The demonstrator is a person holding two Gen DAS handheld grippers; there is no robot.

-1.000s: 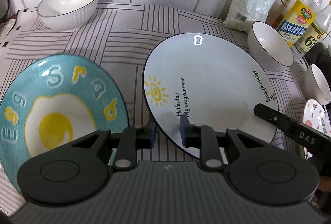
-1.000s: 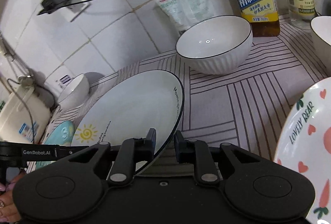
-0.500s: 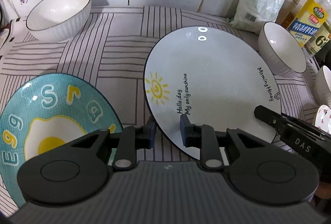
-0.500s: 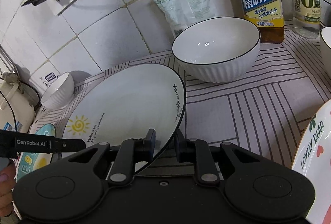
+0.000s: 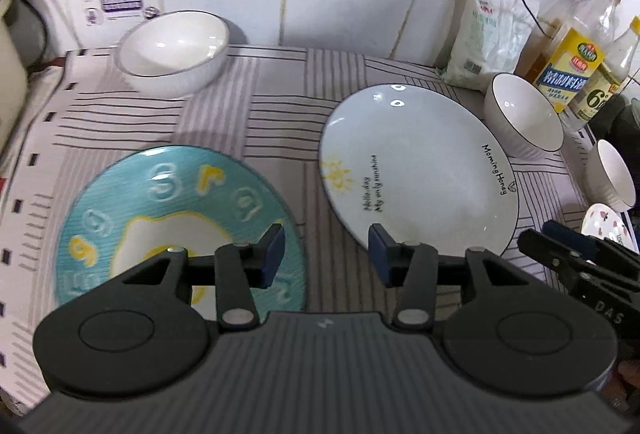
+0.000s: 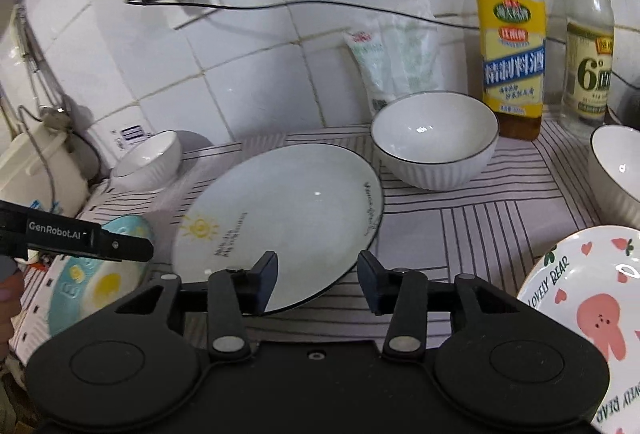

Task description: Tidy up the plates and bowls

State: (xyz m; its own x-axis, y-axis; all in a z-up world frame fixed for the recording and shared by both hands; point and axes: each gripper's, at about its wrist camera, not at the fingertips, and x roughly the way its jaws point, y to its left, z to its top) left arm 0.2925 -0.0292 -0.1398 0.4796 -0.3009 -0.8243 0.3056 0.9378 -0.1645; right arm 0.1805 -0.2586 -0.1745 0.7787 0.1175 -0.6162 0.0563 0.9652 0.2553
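Both hand-held grippers have just opened and let go of the white sun plate (image 5: pixel 416 169), which a second ago they pinched by its rim. It lies flat on the striped desk (image 5: pixel 256 105), ahead of the parted left hand-held gripper (image 5: pixel 326 254) and right hand-held gripper (image 6: pixel 316 282), both angled downward.

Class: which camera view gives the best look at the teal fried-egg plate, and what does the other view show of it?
The left wrist view. There the teal fried-egg plate shows almost whole, letters and egg visible, only its near edge hidden by the left gripper. In the right wrist view it sits small at the left edge, partly covered by that gripper's finger.
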